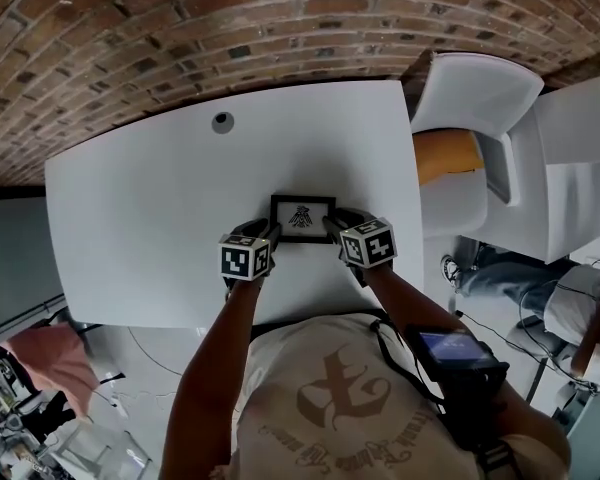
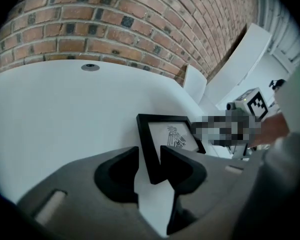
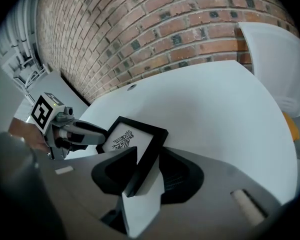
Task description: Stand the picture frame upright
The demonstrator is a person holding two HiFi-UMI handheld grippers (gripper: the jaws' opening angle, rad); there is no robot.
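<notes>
**Item: picture frame, standing step. Places reckoned from the cable port (image 1: 222,122) in the white table (image 1: 130,218).**

1. Left gripper (image 2: 150,150). It sat nearer the person than the port and slightly to its right. The jaws stood apart, with the frame's left side rail between them. No pad could be seen pressing on the rail, so this was judged a loose straddle and not a clamp.

2. Picture frame (image 1: 302,218). Black moulding with a white mount and a small dark bird-like print. It stood to the right of the port and nearer the person, on bare tabletop. It rested on its lower edge with the face towards the person and tilted back a little. The rear prop was not visible.

3. Right gripper (image 3: 148,154). It was further right of the port than the frame and nearer the person. The jaws stood apart around the frame's right side rail, and no grip was evident.

**Step in hand (judged):** the frame was already set up and both grippers had let go of it, so the task looked all but done.

**Next move (judged):** each gripper should draw straight back towards the person. The jaws need to stay wide and level so that neither pad catches a rail and tips the frame off its unseen support.
</notes>
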